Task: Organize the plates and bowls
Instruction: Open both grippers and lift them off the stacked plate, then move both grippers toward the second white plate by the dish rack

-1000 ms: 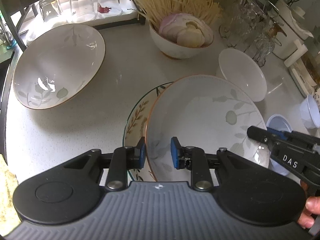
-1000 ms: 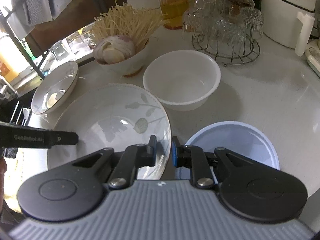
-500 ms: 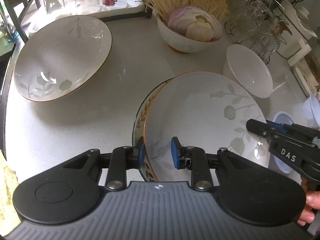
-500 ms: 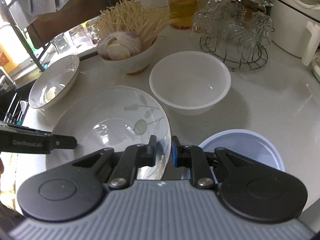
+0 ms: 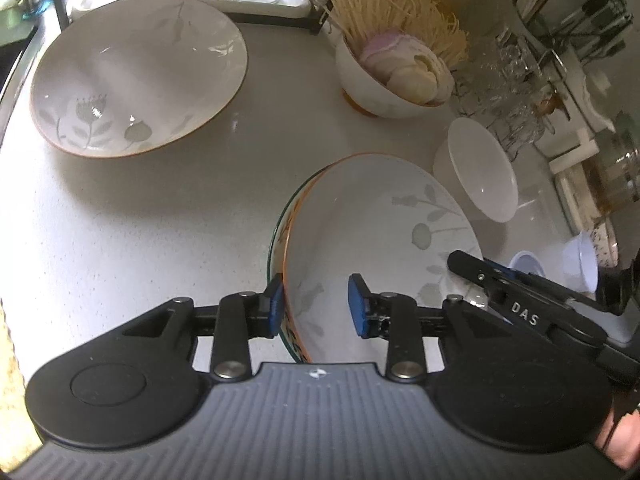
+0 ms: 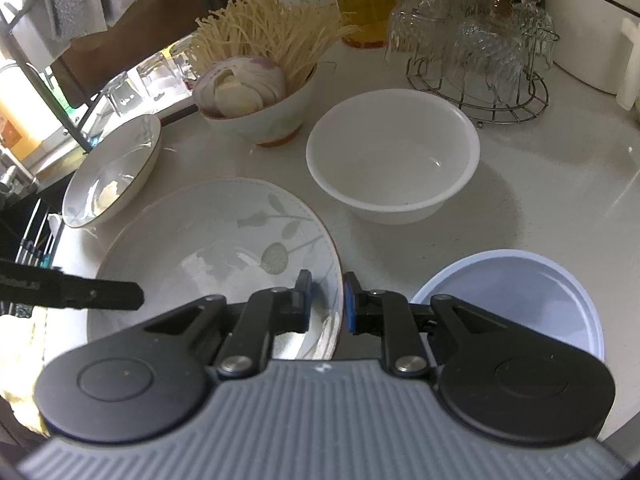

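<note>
- The left gripper (image 5: 316,304) has just been spreading its blue pads; they now stand apart either side of the near rim of the pale leaf-printed ceramic plate with the orange edge (image 5: 380,232), the right pad clear of it.
- The right gripper (image 6: 326,300) is clamped across the opposite rim of that same plate (image 6: 216,248), pads pinched tight on the edge.
- The plate sits nested on a green-rimmed patterned plate (image 5: 278,240) on the speckled white counter (image 5: 120,240).
- Outward: a second large leaf-printed bowl (image 5: 136,76) rests well apart toward the back left, a plain white bowl (image 6: 394,156) near the stack, a pale blue plastic bowl (image 6: 520,292) just beside the right gripper.
- Risk, as I read it: with one side let go, a lift by the single right grip could tip the plate, letting it slip or clatter onto the plate beneath.
- A swing rightward could knock the white bowl.
</note>
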`<state>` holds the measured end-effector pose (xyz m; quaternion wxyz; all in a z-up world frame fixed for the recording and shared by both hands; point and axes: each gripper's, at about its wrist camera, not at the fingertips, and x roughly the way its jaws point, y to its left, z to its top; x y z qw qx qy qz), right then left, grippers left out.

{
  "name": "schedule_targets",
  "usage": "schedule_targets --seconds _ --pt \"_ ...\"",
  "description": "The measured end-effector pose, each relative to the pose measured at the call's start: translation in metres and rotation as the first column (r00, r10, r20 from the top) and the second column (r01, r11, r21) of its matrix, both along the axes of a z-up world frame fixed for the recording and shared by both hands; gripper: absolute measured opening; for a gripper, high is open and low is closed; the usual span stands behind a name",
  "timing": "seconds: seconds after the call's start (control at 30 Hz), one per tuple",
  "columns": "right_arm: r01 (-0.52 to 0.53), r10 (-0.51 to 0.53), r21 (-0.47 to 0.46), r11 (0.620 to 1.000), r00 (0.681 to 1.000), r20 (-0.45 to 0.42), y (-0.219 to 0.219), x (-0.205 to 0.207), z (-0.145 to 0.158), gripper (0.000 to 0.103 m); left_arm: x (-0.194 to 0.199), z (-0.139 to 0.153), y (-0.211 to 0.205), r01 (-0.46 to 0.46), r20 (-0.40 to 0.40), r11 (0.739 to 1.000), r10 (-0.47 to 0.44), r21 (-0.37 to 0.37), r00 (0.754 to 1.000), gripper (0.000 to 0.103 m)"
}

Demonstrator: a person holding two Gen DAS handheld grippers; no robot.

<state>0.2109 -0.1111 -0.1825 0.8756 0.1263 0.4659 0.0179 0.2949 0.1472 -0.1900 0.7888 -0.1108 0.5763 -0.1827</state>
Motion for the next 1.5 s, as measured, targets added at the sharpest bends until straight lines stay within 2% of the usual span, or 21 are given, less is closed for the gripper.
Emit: schedule_targets --seconds 0.23,0.37,0.5,0.77,1.03,1.27,1.5 --pt "0.017 -0.016 -0.016 1.0 1.0 0.019 0.001 0.004 0.007 0.02 -0.008 0.011 0.006 0.006 0.034 1.0 -0.006 0.022 0.999 0.041" --pt "0.03 -0.031 0.002 1.0 0.998 0.048 -0.001 0.003 0.017 0.021 -0.013 0.03 0.008 -0.004 0.11 0.999 -0.001 0.05 0.994 0.041" --pt "0.027 -0.028 0.016 1.0 0.996 0.09 -0.002 -0.002 0.034 0.02 -0.02 0.051 0.008 -0.011 0.158 0.999 0.006 0.03 0.987 0.041" --pt "0.025 -0.028 0.02 0.999 0.98 0.196 -0.004 -0.028 0.085 0.02 -0.04 0.098 0.002 -0.041 0.274 0.999 0.041 -0.007 0.961 0.041" --pt "0.005 -0.009 0.016 1.0 0.952 0.307 -0.003 -0.065 0.136 0.02 -0.071 0.14 -0.007 -0.033 0.353 0.999 0.035 -0.011 0.935 0.041" --pt "-0.024 0.017 0.015 1.0 0.93 0.366 0.001 -0.099 0.165 0.02 -0.106 0.157 -0.011 -0.034 0.388 0.999 0.033 -0.004 0.921 0.041" --pt "-0.019 0.018 0.0 1.0 0.924 0.383 0.002 -0.129 0.175 0.02 -0.134 0.159 -0.012 -0.095 0.404 0.995 0.084 0.007 0.911 0.041"
